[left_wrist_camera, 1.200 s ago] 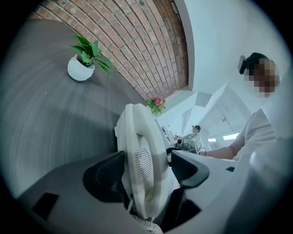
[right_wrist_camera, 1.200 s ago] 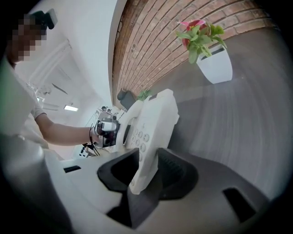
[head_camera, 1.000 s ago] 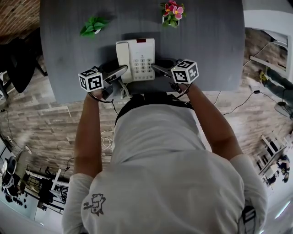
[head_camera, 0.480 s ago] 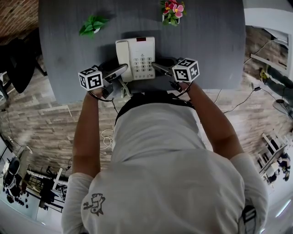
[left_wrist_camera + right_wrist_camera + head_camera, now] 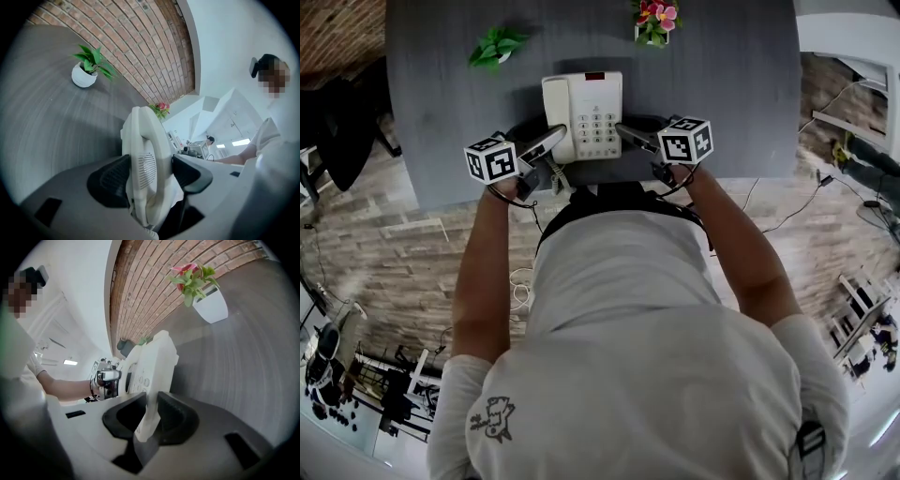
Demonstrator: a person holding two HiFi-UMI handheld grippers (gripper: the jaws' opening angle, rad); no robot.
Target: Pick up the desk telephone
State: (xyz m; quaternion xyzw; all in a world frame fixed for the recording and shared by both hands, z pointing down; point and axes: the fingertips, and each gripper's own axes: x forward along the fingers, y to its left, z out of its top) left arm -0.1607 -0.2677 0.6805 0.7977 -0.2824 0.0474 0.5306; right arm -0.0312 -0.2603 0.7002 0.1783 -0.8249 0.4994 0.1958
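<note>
Ok, nearest first. Left gripper [image 5: 150, 174]: jaws wide and closing, with the handset side of the phone [image 5: 584, 114] between them. Both pads look to be touching it. Right gripper [image 5: 151, 414]: jaws narrow and closing on the phone's thin right edge, pads look in contact there too. A coiled cord [image 5: 553, 174] hangs off the phone's near-left corner, just beside the left gripper.

Key geometry: the phone sits on the tabletop [image 5: 731, 94] near its front edge, straight ahead of the person and between the two grippers. Its long axis runs away from the person. Each gripper comes in at an angle from a near corner onto one long side, so neither hand is nearer and it's a symmetric two-sided pinch. My read is the lift has to be even on both sides. The right grip is on a thin lip and is the likelier one to slip. The handset may shift on its cradle if the phone tilts.

Further back, well apart from the phone:
- Far left, a white pot [image 5: 84, 76] holds a green plant [image 5: 494, 45].
- Far right, at the back edge, a second white pot [image 5: 212, 306] holds pink flowers [image 5: 656, 15].
</note>
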